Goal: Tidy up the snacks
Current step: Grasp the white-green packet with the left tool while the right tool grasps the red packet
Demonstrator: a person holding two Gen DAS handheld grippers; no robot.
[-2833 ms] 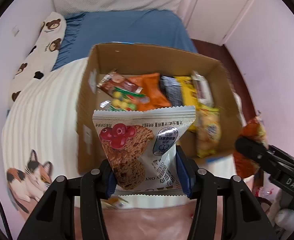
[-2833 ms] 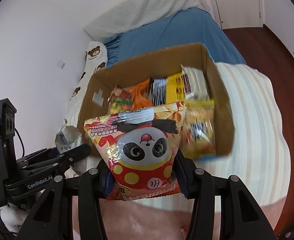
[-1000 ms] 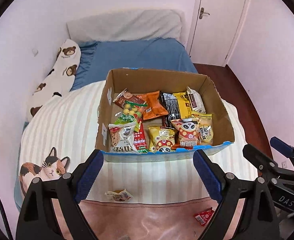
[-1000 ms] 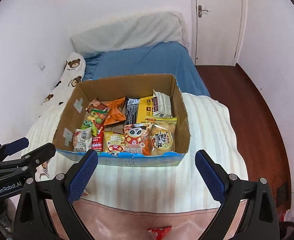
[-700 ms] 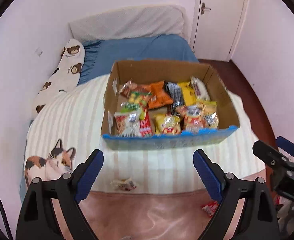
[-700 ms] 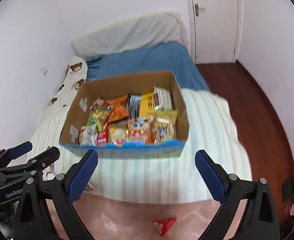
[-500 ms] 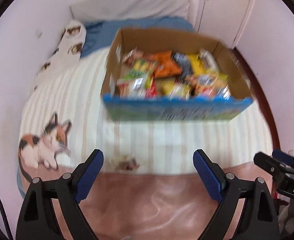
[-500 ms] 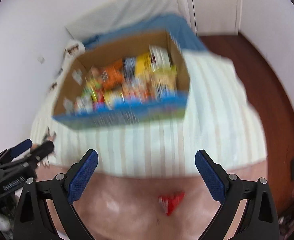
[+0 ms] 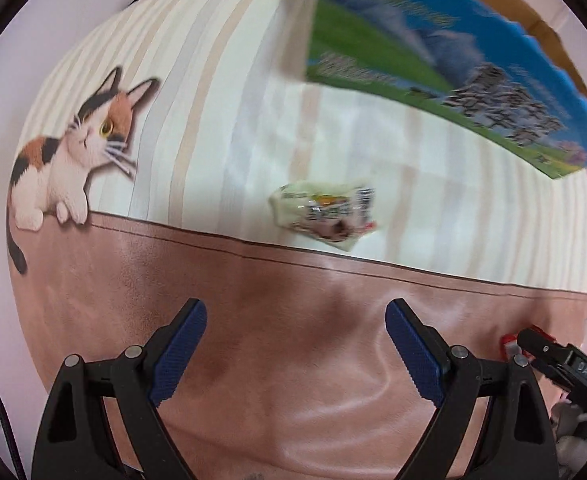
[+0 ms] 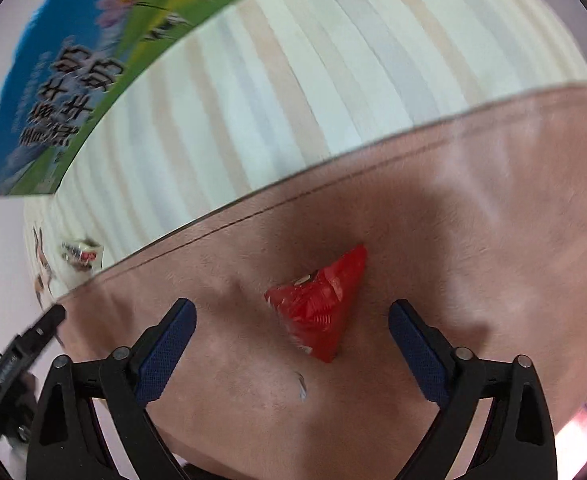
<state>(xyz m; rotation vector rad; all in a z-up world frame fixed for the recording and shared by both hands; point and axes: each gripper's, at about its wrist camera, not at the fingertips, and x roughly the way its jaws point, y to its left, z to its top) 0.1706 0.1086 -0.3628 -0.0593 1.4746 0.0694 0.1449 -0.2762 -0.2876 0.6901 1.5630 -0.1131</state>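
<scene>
A pale green snack packet (image 9: 325, 210) lies on the striped blanket, just beyond the pink band. My left gripper (image 9: 295, 332) is open and empty, low over the pink band, short of the packet. A red triangular snack packet (image 10: 319, 304) lies on the pink band. My right gripper (image 10: 291, 326) is open and empty, its fingers on either side of the red packet and slightly nearer. The cardboard snack box (image 9: 445, 52) with its blue and green printed front stands behind; it also shows in the right wrist view (image 10: 73, 76). Its contents are hidden.
A calico cat print (image 9: 73, 152) is on the blanket at the left. The right gripper's tip (image 9: 549, 352) shows at the left view's right edge, by the red packet. The left gripper (image 10: 17, 356) shows at the right view's left edge, near the pale packet (image 10: 83, 256).
Both grippers have let go of their packets into the box, drawn back, then dropped low toward the blanket. The box has slid up out of the middle of both views.
</scene>
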